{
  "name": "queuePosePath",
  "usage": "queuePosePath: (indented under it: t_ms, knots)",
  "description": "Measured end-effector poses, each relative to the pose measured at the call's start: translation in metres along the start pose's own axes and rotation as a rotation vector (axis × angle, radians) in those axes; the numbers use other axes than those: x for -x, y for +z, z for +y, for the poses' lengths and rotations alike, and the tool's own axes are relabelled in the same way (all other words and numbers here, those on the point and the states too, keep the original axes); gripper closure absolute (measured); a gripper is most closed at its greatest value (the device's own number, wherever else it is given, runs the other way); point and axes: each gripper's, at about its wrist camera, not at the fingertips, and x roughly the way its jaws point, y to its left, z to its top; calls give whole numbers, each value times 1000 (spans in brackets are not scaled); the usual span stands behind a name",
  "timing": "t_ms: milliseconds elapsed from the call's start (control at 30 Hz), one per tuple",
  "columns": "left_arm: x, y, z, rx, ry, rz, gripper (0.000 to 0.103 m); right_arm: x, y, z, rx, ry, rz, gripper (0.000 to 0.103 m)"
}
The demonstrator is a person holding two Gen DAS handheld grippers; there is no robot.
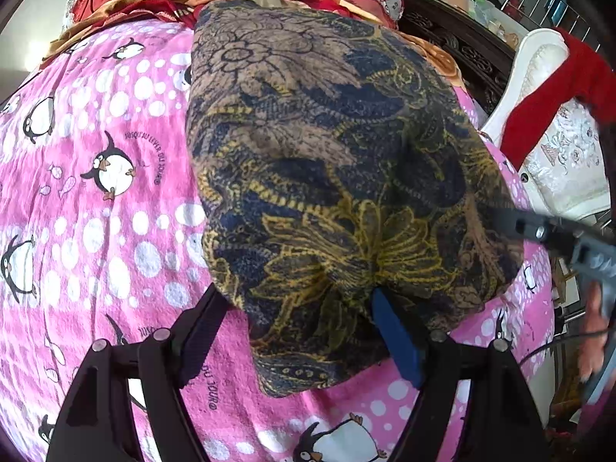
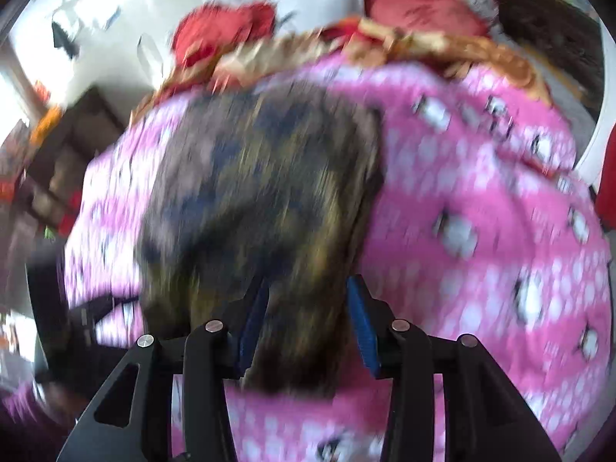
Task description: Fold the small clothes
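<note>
A folded batik cloth (image 1: 338, 177) lies on a pink penguin blanket (image 1: 96, 200). Both the left gripper (image 1: 296, 308) and right gripper (image 2: 306, 304) stand spread wide over its near edge. Likely next: pinch that edge for another fold.

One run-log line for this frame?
garment: folded on pink blanket | left gripper: open, straddling edge | right gripper: open, blurred
</note>
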Motion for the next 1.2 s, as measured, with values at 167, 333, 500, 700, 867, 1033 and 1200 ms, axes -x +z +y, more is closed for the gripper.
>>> queuePosePath:
  t_ms: [167,333,500,700,867,1033,1200]
  knots:
    - [-2,-5,2,20,-9,9,22,9,-28,-19,-82,-32,-87,98]
    - [10,-10,-1,7,14,-9,22,-3,-35,-31,-138,-14,-50,97]
    - [21,-13,0,-8,55,-37,22,23,-27,-23,-181,-8,-117,87]
    - [33,-11,0,-11,80,-68,22,27,-24,23,-19,-47,-172,87]
    - [38,-4,4,-16,90,-72,22,-17,-26,3,-68,-99,-60,87]
    - [34,5,13,10,54,-79,22,-13,-24,-9,-75,-33,-70,87]
    - [34,21,24,58,40,-94,22,5,-13,-20,-113,7,-160,64]
